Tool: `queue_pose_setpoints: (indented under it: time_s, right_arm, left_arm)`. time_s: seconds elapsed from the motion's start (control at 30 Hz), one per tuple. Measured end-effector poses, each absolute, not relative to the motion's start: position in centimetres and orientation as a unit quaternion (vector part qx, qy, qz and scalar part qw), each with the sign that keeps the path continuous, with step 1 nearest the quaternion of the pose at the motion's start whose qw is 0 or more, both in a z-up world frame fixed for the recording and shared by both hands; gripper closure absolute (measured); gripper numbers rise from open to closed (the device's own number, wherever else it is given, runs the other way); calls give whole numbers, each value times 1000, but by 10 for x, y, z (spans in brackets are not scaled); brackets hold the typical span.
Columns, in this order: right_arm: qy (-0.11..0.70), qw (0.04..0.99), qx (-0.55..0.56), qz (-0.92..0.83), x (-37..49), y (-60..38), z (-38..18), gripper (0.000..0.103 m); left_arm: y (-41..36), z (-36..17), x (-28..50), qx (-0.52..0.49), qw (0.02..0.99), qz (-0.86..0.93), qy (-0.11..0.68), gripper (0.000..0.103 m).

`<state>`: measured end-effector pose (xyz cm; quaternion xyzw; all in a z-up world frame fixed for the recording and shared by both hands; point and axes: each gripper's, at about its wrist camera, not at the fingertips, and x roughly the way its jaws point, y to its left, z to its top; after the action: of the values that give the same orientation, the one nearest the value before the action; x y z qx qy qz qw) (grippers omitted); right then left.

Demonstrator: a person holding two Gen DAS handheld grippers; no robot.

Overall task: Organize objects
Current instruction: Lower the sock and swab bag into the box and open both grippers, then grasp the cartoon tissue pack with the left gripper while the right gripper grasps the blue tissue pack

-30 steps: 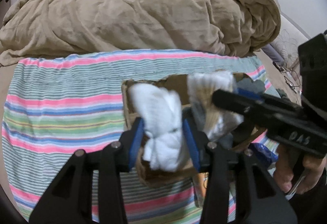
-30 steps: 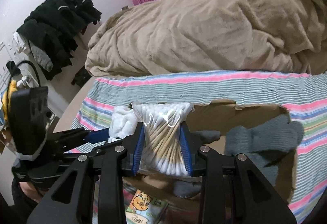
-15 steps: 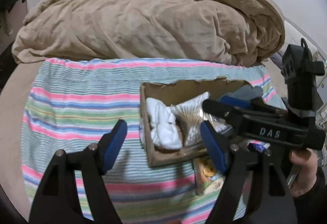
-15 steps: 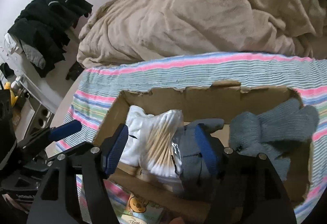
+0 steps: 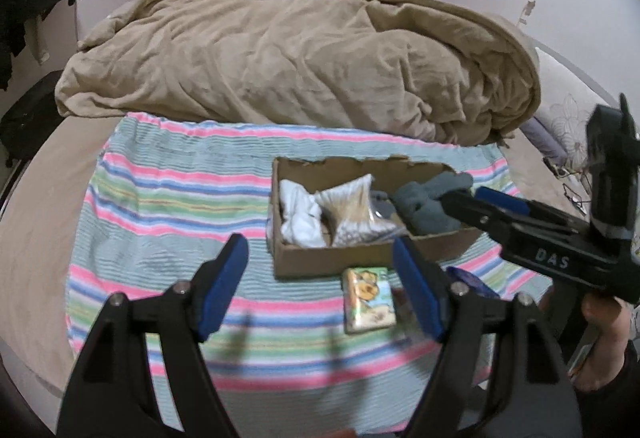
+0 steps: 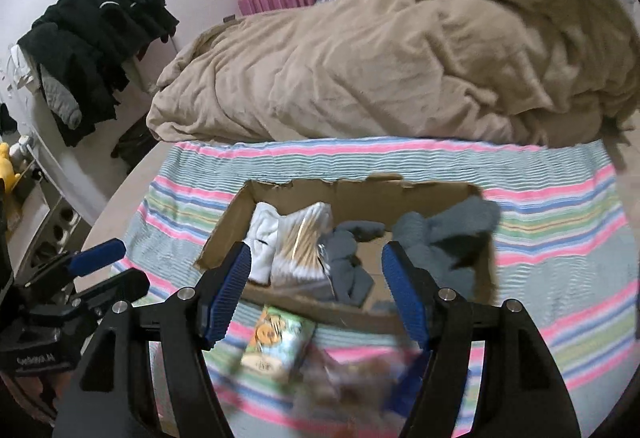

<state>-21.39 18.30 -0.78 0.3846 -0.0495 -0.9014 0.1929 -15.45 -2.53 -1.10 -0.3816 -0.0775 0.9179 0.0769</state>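
A cardboard box (image 5: 320, 262) (image 6: 228, 222) sits on a striped cloth. In it lie a white sock bundle (image 5: 298, 212) (image 6: 262, 234), a bag of cotton swabs (image 5: 352, 206) (image 6: 302, 246) and grey socks (image 5: 432, 198) (image 6: 444, 234). A small cartoon-printed packet (image 5: 368, 300) (image 6: 278, 344) lies in front of the box. My left gripper (image 5: 320, 284) is open and empty, pulled back above the cloth. My right gripper (image 6: 316, 290) is open and empty, above the box's near edge; it also shows in the left wrist view (image 5: 480, 202).
The striped cloth (image 5: 168, 206) (image 6: 560, 238) covers the bed's near part. A tan duvet (image 5: 300, 66) (image 6: 400, 58) is heaped behind. Blurred packets, one blue (image 5: 470, 280), lie right of the cartoon packet. Dark clothes (image 6: 92, 46) hang at left.
Both grippers opened, leaving the white socks and the cotton swab bag in the box, then drew back and up from it.
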Motion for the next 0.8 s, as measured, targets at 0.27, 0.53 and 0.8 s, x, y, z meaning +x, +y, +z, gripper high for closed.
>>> queue_pose_setpoints:
  time_s: [0.27, 0.53, 0.8]
  right_arm:
    - [-35, 178, 364, -914, -164, 205, 10, 32]
    - [-25, 158, 362, -918, -131, 231, 6, 32]
    - [-46, 141, 398, -905, -132, 256, -35, 32]
  left_arm:
    - [-8, -9, -125, -384, 99, 914, -88, 27]
    - [3, -31, -108, -401, 98, 905, -99, 27]
    - [14, -57, -111, -422, 100, 896, -96, 27]
